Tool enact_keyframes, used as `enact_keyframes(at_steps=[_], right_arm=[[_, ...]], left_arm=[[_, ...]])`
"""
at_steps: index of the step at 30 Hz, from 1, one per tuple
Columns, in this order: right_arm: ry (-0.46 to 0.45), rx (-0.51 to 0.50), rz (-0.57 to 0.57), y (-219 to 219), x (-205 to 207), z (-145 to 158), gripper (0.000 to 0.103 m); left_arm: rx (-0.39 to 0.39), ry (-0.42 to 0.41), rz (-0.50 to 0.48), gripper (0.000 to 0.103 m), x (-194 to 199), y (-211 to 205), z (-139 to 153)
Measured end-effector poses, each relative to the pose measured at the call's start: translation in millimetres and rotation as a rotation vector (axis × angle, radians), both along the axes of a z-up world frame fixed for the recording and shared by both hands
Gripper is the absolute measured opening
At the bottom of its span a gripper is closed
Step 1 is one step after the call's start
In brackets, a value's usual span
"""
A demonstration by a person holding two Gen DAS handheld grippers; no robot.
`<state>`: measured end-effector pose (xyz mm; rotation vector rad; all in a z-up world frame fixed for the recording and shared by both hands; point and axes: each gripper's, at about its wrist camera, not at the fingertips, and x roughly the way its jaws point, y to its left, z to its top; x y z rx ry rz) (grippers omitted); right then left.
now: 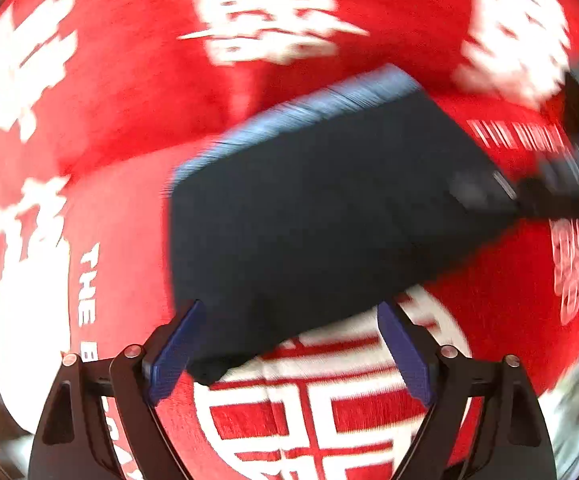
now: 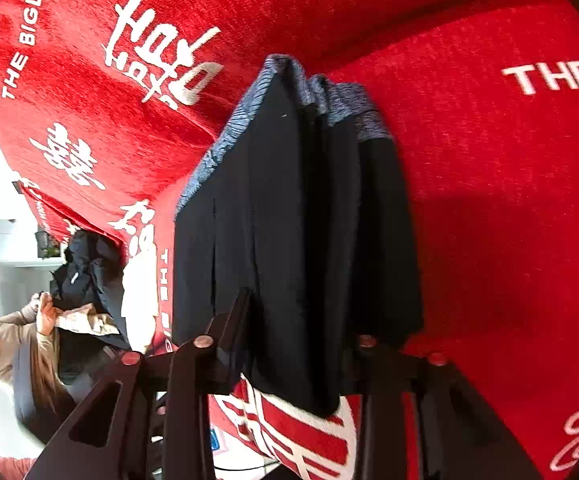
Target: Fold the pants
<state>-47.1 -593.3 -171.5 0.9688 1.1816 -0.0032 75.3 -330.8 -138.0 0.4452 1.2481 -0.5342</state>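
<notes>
Navy folded pants (image 2: 289,220) hang clamped in the right hand-held gripper (image 2: 297,344) over red cloth (image 2: 489,200).

One pair of dark pants (image 1: 329,216), folded, grey waistband. One red printed cloth (image 1: 129,120) beneath. Two tongs: left (image 1: 289,356), right (image 2: 301,340). One person (image 2: 13,344), far left.

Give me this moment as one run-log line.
step: folding | dark pants folded, gray waistband | right gripper shut on pants | left gripper open | surface: red printed cloth
</notes>
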Motion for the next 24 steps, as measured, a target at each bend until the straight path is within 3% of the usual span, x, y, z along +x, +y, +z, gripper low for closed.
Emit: enact_keyframes(at_steps=[2, 5, 8, 11, 13, 16, 18, 24], right_arm=[[0.043, -0.077, -0.001, -5, -7, 5, 0.051], [0.108, -0.224, -0.003, -14, -13, 26, 0.052], [0.063, -0.289, -0.013, -23, -18, 49, 0.052], [0.012, -0.321, 0.052, -12, -3, 60, 0.052], [0.032, -0.352, 0.132, 4, 14, 53, 0.052], [0.136, -0.405, 0.237, 20, 27, 16, 0.051], [0.14, -0.403, 0.226, 17, 25, 5, 0.051], [0.141, -0.356, 0.217, 4, 16, 11, 0.053]], left_arm=[[0.003, 0.011, 0.086, 0.088, 22, 9, -1], [0.031, 0.044, 0.15, 0.088, 47, 15, -13], [0.054, 0.078, 0.201, 0.088, 65, 18, -35], [0.068, 0.144, 0.23, 0.089, 77, 17, -62], [0.062, 0.163, 0.26, 0.091, 78, 19, -73], [0.069, 0.156, 0.274, 0.1, 78, 22, -78], [0.054, 0.173, 0.285, 0.1, 79, 24, -80], [0.056, 0.169, 0.269, 0.1, 80, 23, -82]])
